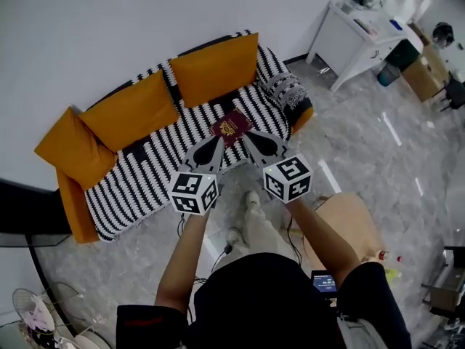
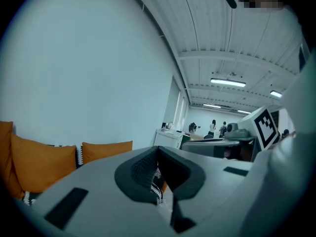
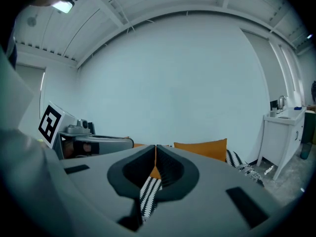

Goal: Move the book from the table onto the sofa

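Note:
A thin dark red book [image 1: 231,127] hangs in the air over the sofa's striped seat [image 1: 160,166]. My left gripper [image 1: 217,140] pinches its lower left corner and my right gripper [image 1: 247,138] its lower right corner; both sets of jaws are closed. In the left gripper view the left gripper [image 2: 157,156] shows shut jaws with orange cushions [image 2: 44,164] beyond. In the right gripper view the right gripper [image 3: 155,154] is also shut, facing an orange cushion [image 3: 202,149]. The jaws hide the book in both gripper views.
The sofa carries three orange cushions [image 1: 214,67] and a patterned pillow [image 1: 287,91] at its right end. A white desk [image 1: 356,38] stands at the back right. A round wooden table [image 1: 352,224] is beside the person's right arm, and a fan [image 1: 36,315] is at the lower left.

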Motion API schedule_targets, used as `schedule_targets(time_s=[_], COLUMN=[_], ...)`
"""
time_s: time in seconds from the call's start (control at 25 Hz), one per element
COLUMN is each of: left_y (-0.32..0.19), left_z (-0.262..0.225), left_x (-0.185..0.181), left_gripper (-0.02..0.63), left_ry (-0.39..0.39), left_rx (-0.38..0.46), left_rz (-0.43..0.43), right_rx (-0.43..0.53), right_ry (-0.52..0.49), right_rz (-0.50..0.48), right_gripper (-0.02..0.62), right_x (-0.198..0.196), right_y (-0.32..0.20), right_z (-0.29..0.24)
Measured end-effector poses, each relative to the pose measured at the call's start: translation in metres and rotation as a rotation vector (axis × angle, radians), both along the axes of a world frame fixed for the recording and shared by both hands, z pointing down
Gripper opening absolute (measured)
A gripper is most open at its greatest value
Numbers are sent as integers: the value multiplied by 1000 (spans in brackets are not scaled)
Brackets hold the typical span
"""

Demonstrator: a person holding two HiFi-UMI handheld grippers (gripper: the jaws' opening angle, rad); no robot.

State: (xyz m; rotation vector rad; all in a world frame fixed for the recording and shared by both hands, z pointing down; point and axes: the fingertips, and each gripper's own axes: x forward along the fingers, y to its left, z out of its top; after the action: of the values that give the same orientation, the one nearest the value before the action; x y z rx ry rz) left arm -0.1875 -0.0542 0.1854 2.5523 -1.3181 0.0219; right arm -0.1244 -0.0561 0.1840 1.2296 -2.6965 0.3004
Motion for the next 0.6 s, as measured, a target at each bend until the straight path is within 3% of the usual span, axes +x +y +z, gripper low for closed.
schedule_targets(time_s=[0.6], left_y=[41], left_z=[-40], left_x=[23], left_gripper=[17], left_ry=[14], left_rx=[67], left_rz=[21], right_rx=[76], right_ry=[-21], right_rz=[2], right_gripper=[23], right_x=[24], right_y=[41], right_z=[-43])
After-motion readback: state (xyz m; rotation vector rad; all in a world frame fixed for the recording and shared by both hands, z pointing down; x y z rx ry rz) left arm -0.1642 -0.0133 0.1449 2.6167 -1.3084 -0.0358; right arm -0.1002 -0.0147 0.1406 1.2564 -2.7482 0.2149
